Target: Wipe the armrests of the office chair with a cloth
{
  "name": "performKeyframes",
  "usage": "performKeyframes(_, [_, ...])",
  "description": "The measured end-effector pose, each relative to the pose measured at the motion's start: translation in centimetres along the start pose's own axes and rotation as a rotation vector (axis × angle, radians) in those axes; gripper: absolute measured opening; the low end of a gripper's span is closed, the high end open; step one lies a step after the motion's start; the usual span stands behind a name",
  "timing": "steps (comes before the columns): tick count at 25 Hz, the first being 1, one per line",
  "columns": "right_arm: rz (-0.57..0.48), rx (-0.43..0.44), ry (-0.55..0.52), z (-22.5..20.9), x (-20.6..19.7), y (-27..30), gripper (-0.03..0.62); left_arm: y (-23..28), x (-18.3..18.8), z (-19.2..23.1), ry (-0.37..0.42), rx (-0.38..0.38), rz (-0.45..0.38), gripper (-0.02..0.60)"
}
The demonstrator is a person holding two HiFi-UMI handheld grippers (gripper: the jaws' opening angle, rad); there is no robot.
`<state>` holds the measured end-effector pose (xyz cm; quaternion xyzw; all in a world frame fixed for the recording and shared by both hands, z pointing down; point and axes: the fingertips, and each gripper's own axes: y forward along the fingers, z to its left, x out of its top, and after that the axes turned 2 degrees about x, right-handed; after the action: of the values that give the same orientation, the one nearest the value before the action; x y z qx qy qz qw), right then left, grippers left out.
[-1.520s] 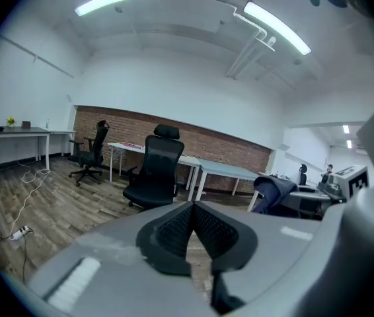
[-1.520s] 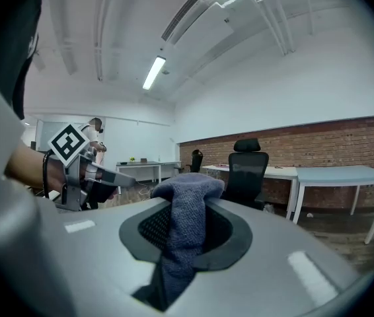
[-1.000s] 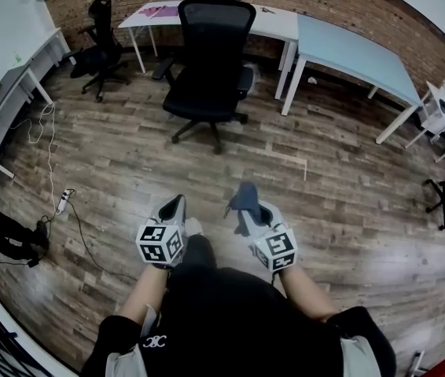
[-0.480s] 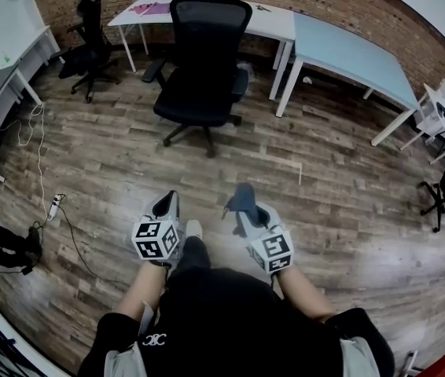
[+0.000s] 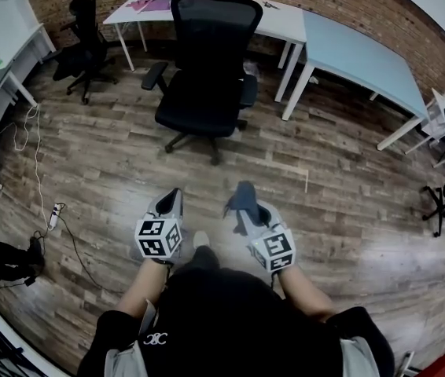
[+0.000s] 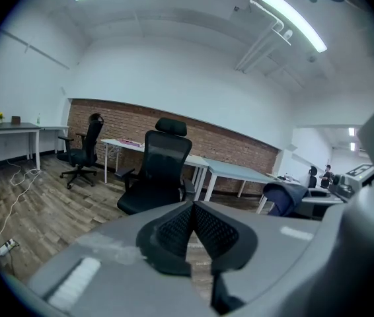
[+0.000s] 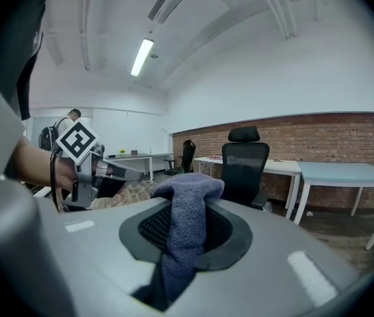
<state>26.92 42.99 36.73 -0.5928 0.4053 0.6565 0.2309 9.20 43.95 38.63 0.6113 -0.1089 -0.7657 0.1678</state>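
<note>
Since the earlier frames the office chair (image 5: pixel 207 61) has drawn slightly nearer in the head view, and its armrest (image 5: pixel 153 73) on that view's left now shows more fully. The two tongs have kept almost the same spot in front of the body.

Both forearms reach forward from the torso, side by side and a little apart over the wooden floor (image 5: pixel 112 171). Both tongs aim at the chair, well short of it, held roughly level.

The left tongs (image 5: pixel 174 200) are closed, pads meeting at the tips with nothing between them.

The right tongs (image 5: pixel 242 204) are clamped on a dark blue cloth (image 5: pixel 244 195). Its long axis runs along the jaws. A rounded fold bulges past the tips toward the chair, and the rest trails back and down between the pads.

The chair faces away, backrest toward the person, with its other armrest (image 5: pixel 248 89) on the right. It stands just before a white worktop (image 5: pixel 281 18).
</note>
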Motion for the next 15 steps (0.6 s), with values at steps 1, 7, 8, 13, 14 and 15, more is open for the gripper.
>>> performKeyframes(1, [-0.001, -0.001, -0.007, -0.3, 0.5, 1.0, 0.069, 0.8, 0.5, 0.7, 0.001, -0.004, 0.001, 0.006])
performKeyframes(7, [-0.001, -0.013, -0.005, -2.1, 3.0, 6.8, 0.069, 5.2, 4.1, 5.0, 0.0, -0.025, -0.01, 0.006])
performKeyframes(8, [0.001, -0.015, -0.008, -2.4, 3.3, 7.8, 0.069, 5.9, 4.7, 5.7, -0.001, -0.027, -0.015, 0.006])
performKeyframes(13, [0.013, -0.014, -0.024, -3.1, 4.8, 11.9, 0.069, 8.6, 7.0, 8.6, -0.019, -0.042, -0.024, 0.006])
performKeyframes(14, [0.016, -0.013, -0.027, -3.0, 5.0, 12.6, 0.069, 9.0, 7.3, 9.1, -0.02, -0.048, -0.023, 0.006])
performKeyframes(15, [0.019, -0.011, -0.03, -3.0, 5.2, 13.3, 0.069, 9.3, 7.4, 9.5, -0.022, -0.054, -0.022, 0.006])
